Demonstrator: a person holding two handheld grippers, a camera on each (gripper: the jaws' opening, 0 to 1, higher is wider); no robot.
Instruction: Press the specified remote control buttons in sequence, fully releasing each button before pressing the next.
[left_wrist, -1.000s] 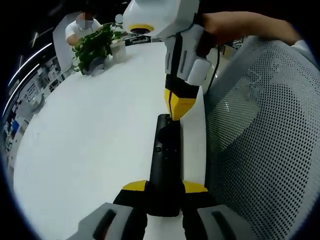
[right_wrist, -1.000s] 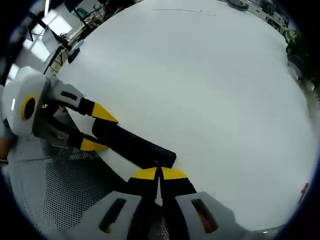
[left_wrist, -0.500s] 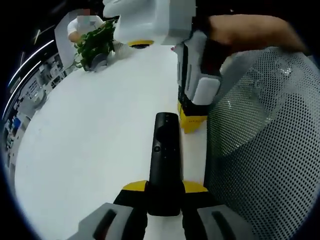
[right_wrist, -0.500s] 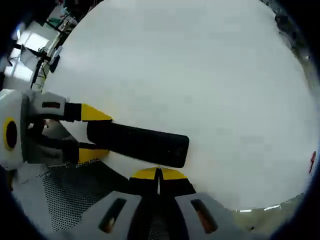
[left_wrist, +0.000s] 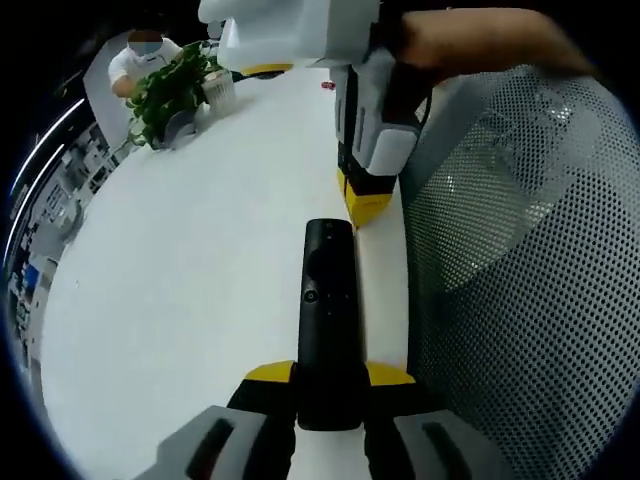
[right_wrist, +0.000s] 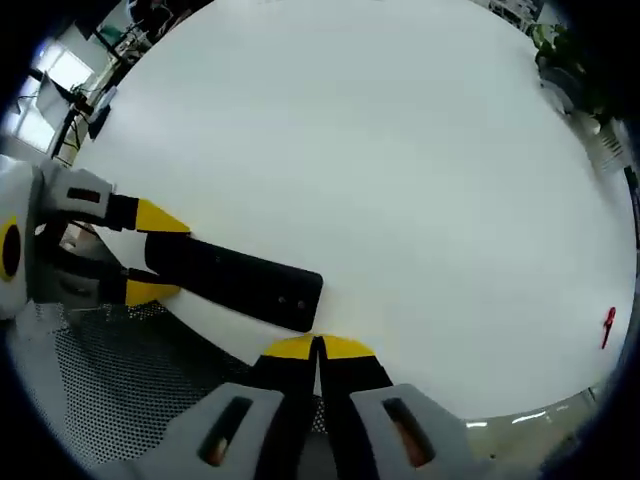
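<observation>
Left gripper (left_wrist: 328, 385): clamped on the near end of the remote control (left_wrist: 328, 320), held over the desk (left_wrist: 190, 260) edge. Right gripper (right_wrist: 318, 352): jaws closed, tip lifted just beyond the remote's far end; between presses, it seems. Next: tip lowered onto a button.

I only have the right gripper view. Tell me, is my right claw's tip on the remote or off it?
Observer: Off it. In the left gripper view the right claw hangs just past the remote's far end, slightly to one side.
Operator: How is the left claw holding it?
Observer: The left claw clamps the remote's near end from both sides.
Operator: Anything above my claw?
Observer: A hand grips its handle.
</observation>
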